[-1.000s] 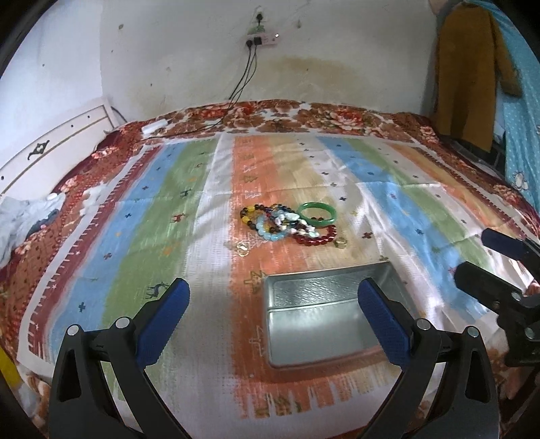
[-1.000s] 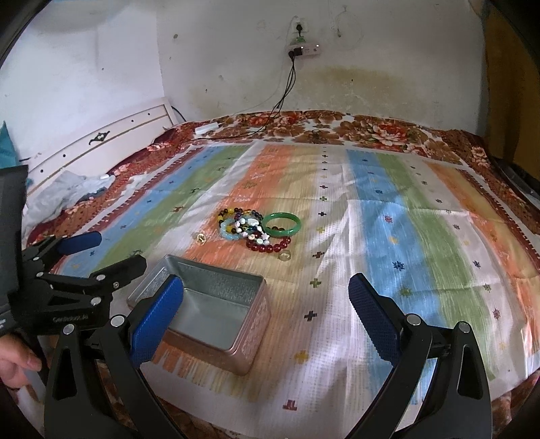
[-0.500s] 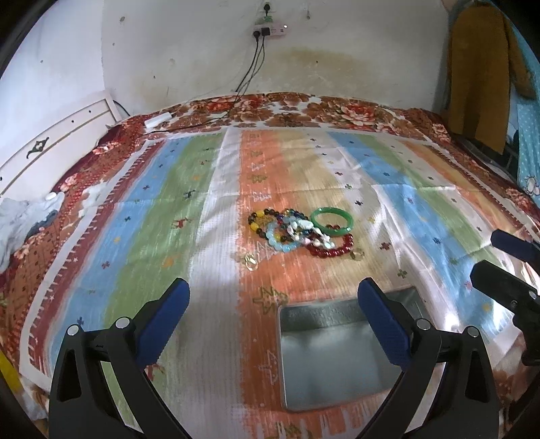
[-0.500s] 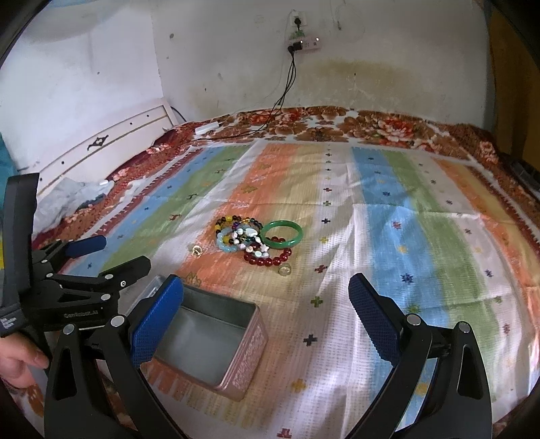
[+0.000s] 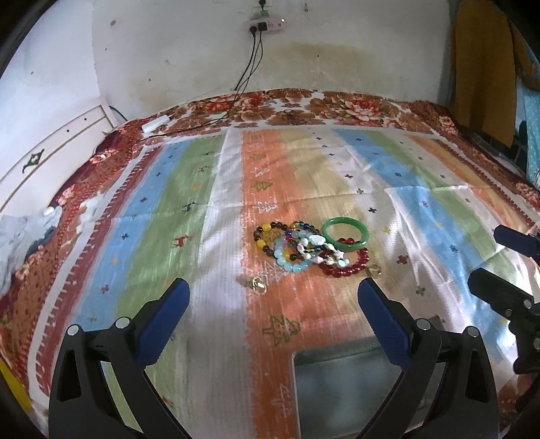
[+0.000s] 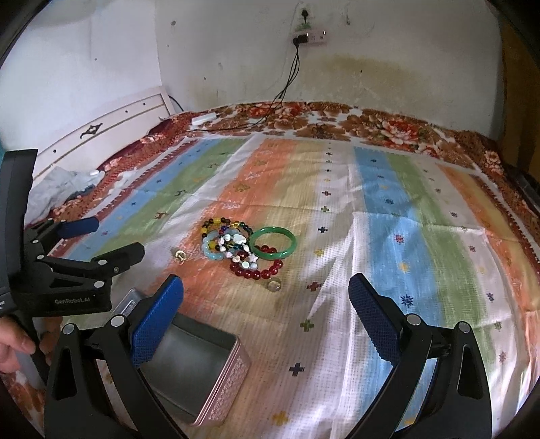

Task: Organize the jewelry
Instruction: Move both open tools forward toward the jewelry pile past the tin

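Observation:
A pile of bead bracelets (image 5: 297, 248) (image 6: 229, 241) lies mid-bed on the striped cloth, with a green bangle (image 5: 344, 233) (image 6: 274, 242) at its right and a dark red bead bracelet (image 5: 347, 265) (image 6: 256, 268) in front. A small ring (image 5: 374, 270) (image 6: 273, 285) and a gold pendant (image 5: 258, 285) (image 6: 180, 255) lie loose nearby. The open metal tin (image 5: 347, 388) (image 6: 199, 364) sits near the front edge. My left gripper (image 5: 273, 314) is open above the cloth, short of the pile. My right gripper (image 6: 266, 310) is open too, just before the ring.
A striped cloth (image 6: 388, 236) covers the flowered bedspread. A white headboard (image 5: 40, 162) stands at the left, and a socket with cables (image 5: 266, 23) hangs on the back wall. Clothes (image 5: 482, 64) hang at the right. A hand (image 6: 13, 347) holds the left gripper.
Both grippers have moved forward toward the jewelry pile, so the tin has slid lower in both views. Both stay open.

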Available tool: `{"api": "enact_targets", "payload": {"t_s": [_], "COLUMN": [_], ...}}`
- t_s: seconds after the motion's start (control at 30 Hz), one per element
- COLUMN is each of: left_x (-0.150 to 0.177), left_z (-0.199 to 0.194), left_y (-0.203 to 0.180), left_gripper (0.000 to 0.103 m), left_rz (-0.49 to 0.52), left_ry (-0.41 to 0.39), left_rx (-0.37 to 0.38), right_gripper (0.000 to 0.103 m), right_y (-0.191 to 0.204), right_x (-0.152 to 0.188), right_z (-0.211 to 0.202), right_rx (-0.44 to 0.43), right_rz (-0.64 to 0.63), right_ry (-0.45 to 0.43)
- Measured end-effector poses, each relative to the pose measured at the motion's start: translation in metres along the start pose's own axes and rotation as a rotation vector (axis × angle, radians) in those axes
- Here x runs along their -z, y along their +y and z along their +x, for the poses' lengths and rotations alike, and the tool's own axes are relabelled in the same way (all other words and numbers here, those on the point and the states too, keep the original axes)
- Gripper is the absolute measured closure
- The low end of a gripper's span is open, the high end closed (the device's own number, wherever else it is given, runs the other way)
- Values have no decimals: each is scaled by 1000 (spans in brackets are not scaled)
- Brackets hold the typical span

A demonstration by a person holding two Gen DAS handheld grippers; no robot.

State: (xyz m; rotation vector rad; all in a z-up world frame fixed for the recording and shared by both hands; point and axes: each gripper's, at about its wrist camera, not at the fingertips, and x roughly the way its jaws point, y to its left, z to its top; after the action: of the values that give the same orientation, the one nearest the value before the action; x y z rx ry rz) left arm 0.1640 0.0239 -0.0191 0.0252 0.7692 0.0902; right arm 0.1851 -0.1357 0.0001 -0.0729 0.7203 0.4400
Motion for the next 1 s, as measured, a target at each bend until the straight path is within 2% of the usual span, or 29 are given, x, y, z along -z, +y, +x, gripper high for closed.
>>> {"api": "enact_targets", "payload": {"t_s": [0.17, 0.43, 0.5, 0.57, 0.77, 0.9, 1.0], "left_x": [-1, -11, -13, -16, -21, -22, -22], "left_z": [18, 31, 39, 47, 65, 74, 81], "left_y": [11, 15, 14, 15, 28, 34, 34], "left_gripper": [6, 6, 6, 6, 6, 6, 6], "left_rz": [-36, -3, 32, 54, 26, 7, 19], "left_ry": [73, 76, 86, 104, 163, 202, 235], "left_rx": [31, -9, -44, -61, -35, -34, -30], "right_gripper": [4, 4, 4, 4, 4, 4, 4], "right_y": [-11, -19, -19, -20, -23, -28, -28], "right_x": [-5, -17, -18, -18, -20, -25, -25], "right_z": [6, 21, 25, 32, 49, 62, 66], "right_rx": [-25, -10, -11, -25, -53, -96, -98], "right_rz": [41, 33, 28, 30, 32, 88, 95], "right_ry": [16, 32, 42, 66, 114, 185, 208]}}
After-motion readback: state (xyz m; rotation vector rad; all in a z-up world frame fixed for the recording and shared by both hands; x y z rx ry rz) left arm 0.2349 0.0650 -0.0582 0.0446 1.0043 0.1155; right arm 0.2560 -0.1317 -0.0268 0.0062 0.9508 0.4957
